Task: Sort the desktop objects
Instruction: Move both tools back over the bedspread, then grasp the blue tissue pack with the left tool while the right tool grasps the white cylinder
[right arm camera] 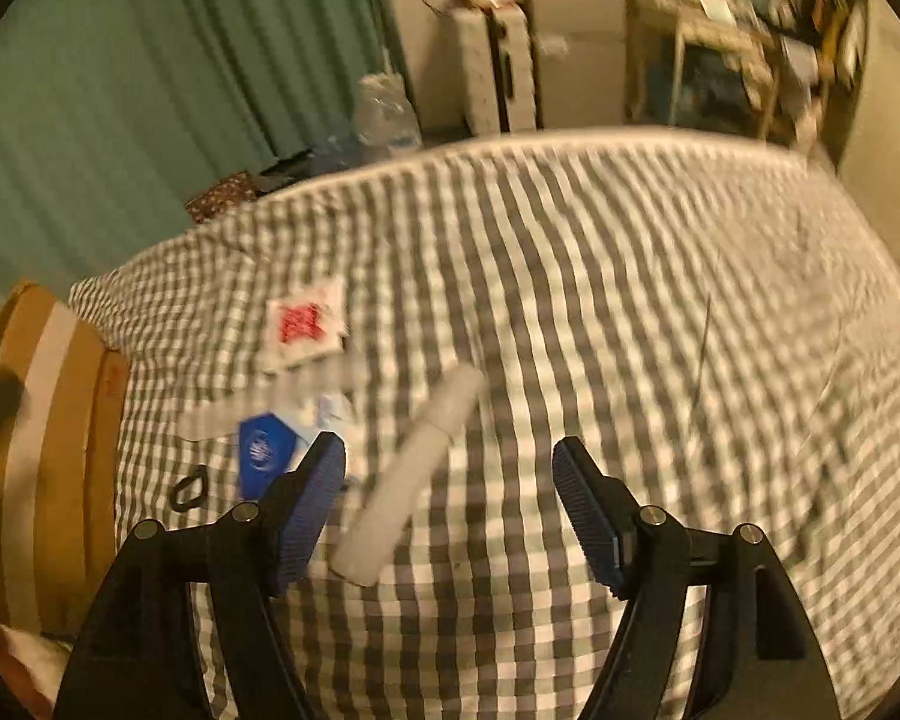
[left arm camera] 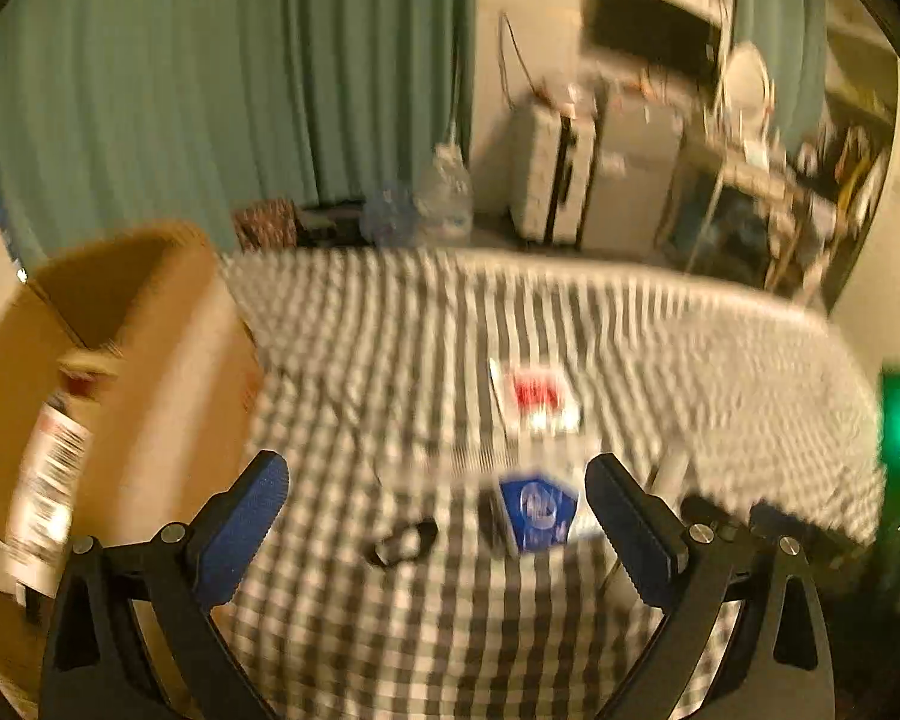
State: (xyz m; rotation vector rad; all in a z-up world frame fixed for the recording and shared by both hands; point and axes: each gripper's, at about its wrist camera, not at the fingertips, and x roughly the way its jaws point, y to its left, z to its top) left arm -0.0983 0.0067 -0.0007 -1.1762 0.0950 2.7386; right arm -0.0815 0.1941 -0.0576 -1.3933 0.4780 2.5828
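Observation:
A checked cloth (left arm camera: 390,330) covers the table (right arm camera: 600,276). On it lie a white packet with red print (left arm camera: 534,393) (right arm camera: 303,324), a blue hexagonal packet (left arm camera: 537,510) (right arm camera: 264,450), a small black clip (left arm camera: 403,542) (right arm camera: 189,489) and a long white tube (right arm camera: 414,468). My left gripper (left arm camera: 438,495) is open and empty above the clip and blue packet. My right gripper (right arm camera: 450,468) is open and empty, with the tube just left of its middle. Both views are motion-blurred.
An open cardboard box (left arm camera: 120,360) (right arm camera: 48,450) stands at the table's left edge, with a labelled item (left arm camera: 48,480) inside. Beyond the far edge are plastic bottles (left arm camera: 444,192), a green curtain (left arm camera: 210,90), grey cases (left arm camera: 570,180) and a cluttered shelf (left arm camera: 780,180).

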